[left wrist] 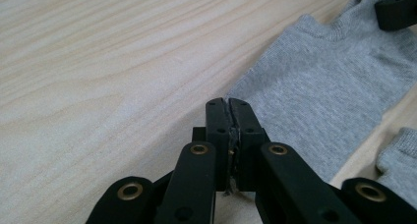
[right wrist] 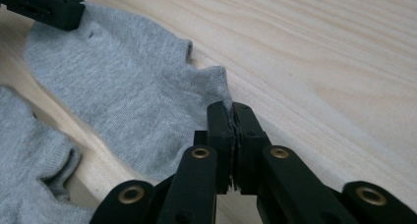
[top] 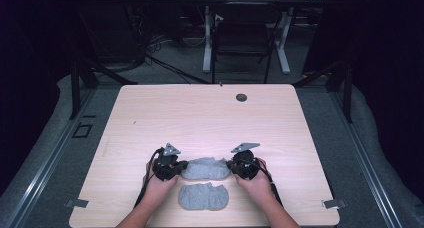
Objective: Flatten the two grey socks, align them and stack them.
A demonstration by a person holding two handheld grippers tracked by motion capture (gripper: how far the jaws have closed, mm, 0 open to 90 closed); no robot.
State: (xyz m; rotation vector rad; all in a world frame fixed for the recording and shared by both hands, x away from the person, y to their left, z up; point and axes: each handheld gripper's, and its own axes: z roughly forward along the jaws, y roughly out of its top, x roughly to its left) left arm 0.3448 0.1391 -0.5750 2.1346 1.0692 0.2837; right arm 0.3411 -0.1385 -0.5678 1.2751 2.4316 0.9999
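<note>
Near the front edge of the table [top: 150,113], 2 grey ankle socks lie flat; the farther sock [top: 205,167] spans between both grippers, the nearer sock [top: 203,196] sits just in front of it. Both look light, limp and stretchy, best taken at the ends. The left gripper [left wrist: 229,102] and right gripper [right wrist: 229,106] each have their jaws pressed together, pinching opposite ends of the farther sock.

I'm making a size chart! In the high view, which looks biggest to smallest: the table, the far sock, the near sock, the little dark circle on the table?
1. table
2. far sock and near sock: look alike, no ranking
3. dark circle
</note>
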